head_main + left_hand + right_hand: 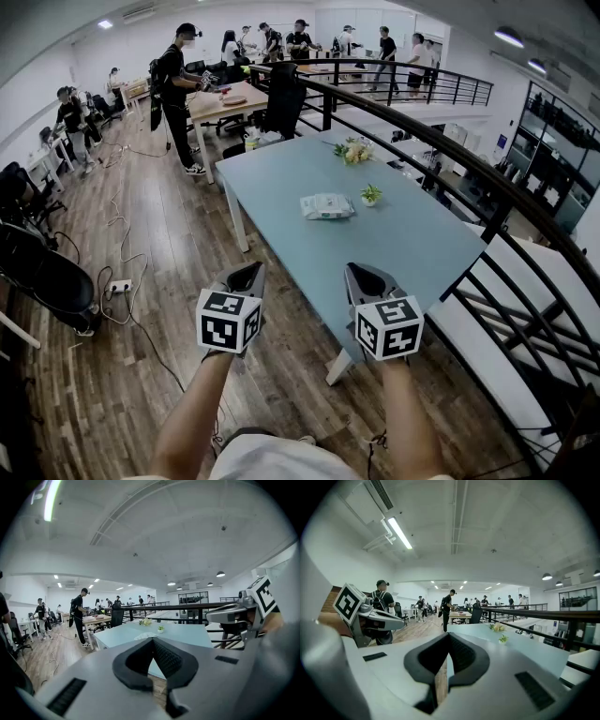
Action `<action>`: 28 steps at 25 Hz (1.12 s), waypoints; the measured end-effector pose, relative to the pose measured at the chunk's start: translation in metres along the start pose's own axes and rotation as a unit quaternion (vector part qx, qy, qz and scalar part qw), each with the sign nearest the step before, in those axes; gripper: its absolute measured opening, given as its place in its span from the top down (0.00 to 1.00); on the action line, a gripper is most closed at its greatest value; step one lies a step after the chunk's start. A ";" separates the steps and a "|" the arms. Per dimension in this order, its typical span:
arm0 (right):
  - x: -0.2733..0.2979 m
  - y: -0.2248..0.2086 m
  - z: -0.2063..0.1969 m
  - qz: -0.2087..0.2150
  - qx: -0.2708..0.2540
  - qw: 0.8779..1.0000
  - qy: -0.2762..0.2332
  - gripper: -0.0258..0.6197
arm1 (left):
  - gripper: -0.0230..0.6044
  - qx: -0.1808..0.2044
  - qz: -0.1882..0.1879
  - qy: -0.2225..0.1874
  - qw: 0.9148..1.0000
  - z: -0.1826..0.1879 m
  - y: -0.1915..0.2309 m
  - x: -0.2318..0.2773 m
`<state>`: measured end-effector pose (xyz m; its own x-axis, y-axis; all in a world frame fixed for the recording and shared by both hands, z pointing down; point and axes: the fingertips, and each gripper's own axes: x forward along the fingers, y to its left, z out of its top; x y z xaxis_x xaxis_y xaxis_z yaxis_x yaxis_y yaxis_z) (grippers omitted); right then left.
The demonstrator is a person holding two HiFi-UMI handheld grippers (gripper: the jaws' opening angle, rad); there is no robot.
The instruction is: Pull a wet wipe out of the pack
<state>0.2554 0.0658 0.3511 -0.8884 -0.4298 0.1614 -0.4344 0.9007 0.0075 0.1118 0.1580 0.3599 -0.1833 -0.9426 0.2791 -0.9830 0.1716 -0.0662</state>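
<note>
- On the light blue table (412,248), the wet wipe pack (327,206) lies flat near the middle, just beside a small potted plant (371,194). It is well apart from both grippers.
- The pack's print is too small to read. Whether its flap is lifted can't be made out in any view.
- The left gripper (247,277) and right gripper (367,279) hang side by side at the table's near end, touching nothing.
- In the left gripper view, the left gripper (153,640) has its jaws clenched tip to tip with nothing between them. Only a sliver of the pack (145,635) shows over the tips; the rest is hidden by the jaws.
- In the right gripper view, the right gripper (449,634) is also clenched and empty. The pack is not seen here, only the plant (503,639) and the flowers (497,627) further back.
- Each gripper view catches the other gripper at its edge, cut off by the frame.
- Only the head view gives the full layout: the marker cubes (228,321), both forearms cut off at the bottom edge, the black railing (487,183) along the table's right side, and people (175,89) at the far desks.
</note>
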 end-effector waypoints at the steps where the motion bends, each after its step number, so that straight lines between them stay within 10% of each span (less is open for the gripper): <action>1: 0.000 -0.001 0.000 -0.002 0.002 1.000 0.000 0.96 | 0.97 0.001 -0.001 0.001 1.000 0.000 0.000 0.001; 28: 0.048 0.023 -0.006 0.029 0.019 0.999 0.004 0.92 | 0.97 0.005 0.001 0.009 1.000 -0.002 0.036 0.018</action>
<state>0.2039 0.0663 0.3653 -0.9110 -0.3760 0.1692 -0.3874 0.9211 -0.0393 0.0731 0.1475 0.3645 -0.1857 -0.9371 0.2957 -0.9824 0.1704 -0.0771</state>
